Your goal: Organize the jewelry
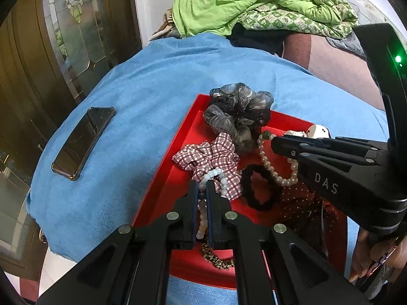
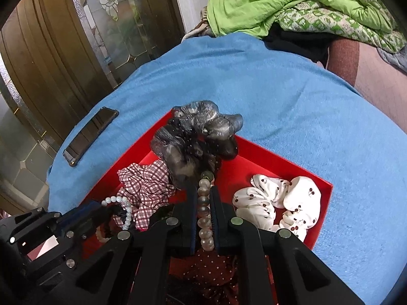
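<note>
while clamped between the pads of the left gripper, pale blue-white bead bracelet draped over the checked scrunchie, inside the red tray. jaws nearly closed, just the bead strand between them. same story on the other side: right gripper pinched down on a pearl bracelet, beads lined up in the narrow gap, one green bead at the far end, near the tips.

counting up in the tray: two bead bracelets, one per gripper. scrunchies: one grey sheer at the far corner, spilling over the rim; one red-and-white checked; one white with cherries on the right side; one dark red dotted at the near edge; one leopard-print peeking out under the left gripper. one plain black hair tie, lying within the pearl loop's bend.

outward now: blue towel spread beneath the tray, one dark phone face up on it, well apart to the left. beyond the towel, one heap of green bedding. wooden door with leaded glass off to the left.

in the way: right gripper's black body crossing the tray's right half in the left view, hiding most of the cherry scrunchie; a hand on its handle at the lower right edge.
</note>
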Tool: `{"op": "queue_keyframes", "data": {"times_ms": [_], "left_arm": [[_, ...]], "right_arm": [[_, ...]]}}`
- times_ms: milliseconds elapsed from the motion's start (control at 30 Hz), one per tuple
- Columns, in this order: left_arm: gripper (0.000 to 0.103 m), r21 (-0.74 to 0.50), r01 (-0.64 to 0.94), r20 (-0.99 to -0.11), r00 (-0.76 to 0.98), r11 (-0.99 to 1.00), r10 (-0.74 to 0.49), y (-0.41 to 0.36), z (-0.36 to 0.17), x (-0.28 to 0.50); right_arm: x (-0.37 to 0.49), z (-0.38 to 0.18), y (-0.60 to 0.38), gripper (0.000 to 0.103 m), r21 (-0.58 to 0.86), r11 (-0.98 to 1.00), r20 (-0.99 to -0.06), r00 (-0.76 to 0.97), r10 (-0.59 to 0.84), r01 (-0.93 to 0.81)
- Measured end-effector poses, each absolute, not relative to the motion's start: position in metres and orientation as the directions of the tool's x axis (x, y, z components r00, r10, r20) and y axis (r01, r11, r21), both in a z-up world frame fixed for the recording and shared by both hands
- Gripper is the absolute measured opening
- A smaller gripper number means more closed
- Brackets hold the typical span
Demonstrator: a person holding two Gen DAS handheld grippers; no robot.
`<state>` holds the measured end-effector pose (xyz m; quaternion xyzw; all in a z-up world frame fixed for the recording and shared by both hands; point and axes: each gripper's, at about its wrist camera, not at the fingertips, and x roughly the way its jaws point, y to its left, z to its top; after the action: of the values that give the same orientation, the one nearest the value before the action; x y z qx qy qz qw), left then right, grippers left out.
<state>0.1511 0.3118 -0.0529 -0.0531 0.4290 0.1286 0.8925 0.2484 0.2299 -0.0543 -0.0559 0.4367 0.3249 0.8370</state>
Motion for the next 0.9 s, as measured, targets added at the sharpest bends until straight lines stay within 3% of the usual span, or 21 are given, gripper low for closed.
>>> {"op": "queue_keyframes", "data": {"times_ms": [67, 133, 167, 200, 267, 333, 467, 733, 900], "left_arm": [[0.016, 0.008, -0.276, -0.780, 0.600, 0.961, 0.179, 0.313, -0.053, 0.150], [0.037, 0.009, -0.281, -0.772, 0.608, 0.960, 0.185, 0.313, -0.051, 0.148], [0.039, 0.010, -0.283, -0.765, 0.615, 0.959, 0.190, 0.312, -0.049, 0.147], [0.040, 0.010, -0.284, -0.759, 0.622, 0.959, 0.192, 0.312, -0.047, 0.146], [0.040, 0.008, -0.280, -0.755, 0.628, 0.960, 0.190, 0.311, -0.044, 0.145], [0.040, 0.008, -0.279, -0.754, 0.629, 0.960, 0.189, 0.311, -0.042, 0.144], [0.041, 0.009, -0.280, -0.754, 0.629, 0.960, 0.190, 0.311, -0.039, 0.142], [0.058, -0.005, -0.302, -0.754, 0.627, 0.953, 0.195, 0.312, -0.027, 0.127], [0.059, -0.013, -0.320, -0.752, 0.628, 0.947, 0.202, 0.311, -0.019, 0.114]], "right_arm": [[0.248, -0.056, 0.230, 0.011, 0.188, 0.785, -0.768, 0.410, 0.492, -0.590], [0.249, -0.056, 0.230, 0.012, 0.188, 0.789, -0.768, 0.413, 0.489, -0.585], [0.248, -0.057, 0.230, 0.014, 0.188, 0.790, -0.769, 0.413, 0.489, -0.584], [0.248, -0.056, 0.230, 0.017, 0.186, 0.791, -0.769, 0.415, 0.486, -0.582], [0.248, -0.054, 0.230, 0.038, 0.184, 0.792, -0.765, 0.421, 0.488, -0.583], [0.247, -0.052, 0.228, 0.047, 0.184, 0.793, -0.759, 0.429, 0.490, -0.581], [0.245, -0.045, 0.226, 0.047, 0.185, 0.792, -0.749, 0.438, 0.497, -0.582], [0.230, -0.026, 0.218, 0.048, 0.186, 0.791, -0.727, 0.460, 0.510, -0.583], [0.210, -0.013, 0.207, 0.054, 0.179, 0.799, -0.716, 0.481, 0.506, -0.574]]}}
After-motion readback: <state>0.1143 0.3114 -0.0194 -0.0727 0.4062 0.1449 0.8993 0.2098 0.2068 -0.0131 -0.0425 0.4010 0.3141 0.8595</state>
